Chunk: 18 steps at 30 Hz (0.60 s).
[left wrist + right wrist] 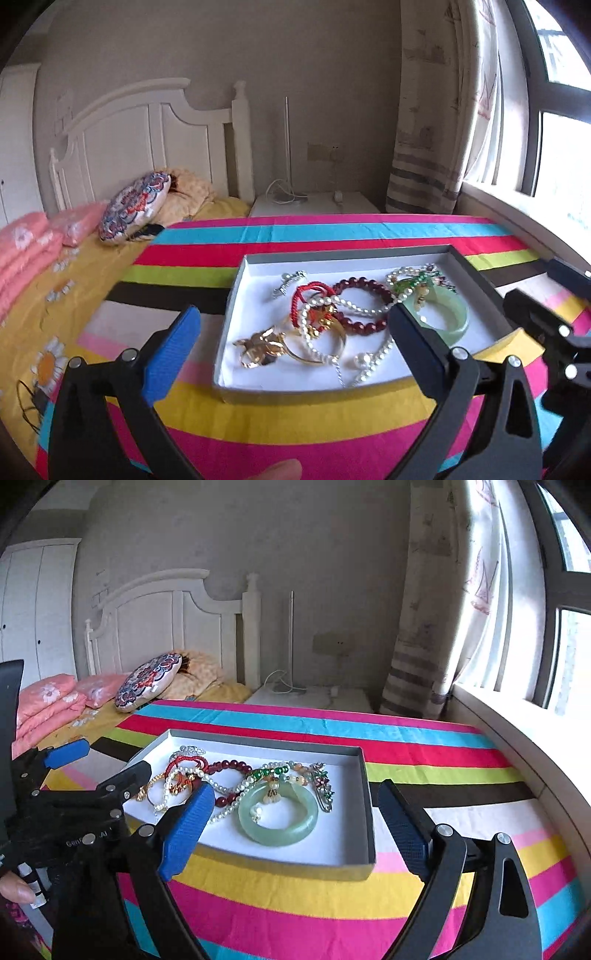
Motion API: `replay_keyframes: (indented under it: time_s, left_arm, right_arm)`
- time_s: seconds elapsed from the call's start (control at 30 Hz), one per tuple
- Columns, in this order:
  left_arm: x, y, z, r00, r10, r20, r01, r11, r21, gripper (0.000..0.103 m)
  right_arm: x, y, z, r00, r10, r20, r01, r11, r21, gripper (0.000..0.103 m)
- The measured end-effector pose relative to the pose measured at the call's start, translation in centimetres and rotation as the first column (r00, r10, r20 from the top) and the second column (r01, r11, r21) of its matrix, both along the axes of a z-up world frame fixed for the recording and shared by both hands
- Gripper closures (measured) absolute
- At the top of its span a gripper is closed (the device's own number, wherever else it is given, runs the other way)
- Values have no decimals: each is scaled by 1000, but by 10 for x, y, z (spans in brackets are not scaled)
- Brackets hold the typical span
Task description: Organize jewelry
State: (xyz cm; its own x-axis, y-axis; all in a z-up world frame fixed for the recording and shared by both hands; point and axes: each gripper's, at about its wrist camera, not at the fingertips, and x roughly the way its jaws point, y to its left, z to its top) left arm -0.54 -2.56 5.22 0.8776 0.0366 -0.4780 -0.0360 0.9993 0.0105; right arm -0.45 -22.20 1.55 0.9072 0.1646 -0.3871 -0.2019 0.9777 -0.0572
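Above tray rim, both tongs gape wide.

Striped cloth is lying matt and woven, faintly creased. Tray is showing matt grey card walls, white paper-like lining. Jade-green bangle is gleaming smooth, glossy, translucent. Dark red beads are shining glassy. Gold brooch is glinting polished metal. Gripper pads are looking textured blue rubbery.

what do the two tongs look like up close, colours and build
Both the left tongs and the right tongs are black plastic frames with silver round bolts at the joints. Each finger carries a ribbed blue pad. No cables show.
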Motion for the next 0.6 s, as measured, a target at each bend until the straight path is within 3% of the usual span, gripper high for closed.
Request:
replay_keyframes:
  time_s: [0.6]
  left_arm:
    - [-12, -3, 2, 997, -9, 78, 7, 1000, 22, 2]
  right_arm:
    - [-2, 0, -11, 1000, -28, 6, 28, 1000, -5, 17]
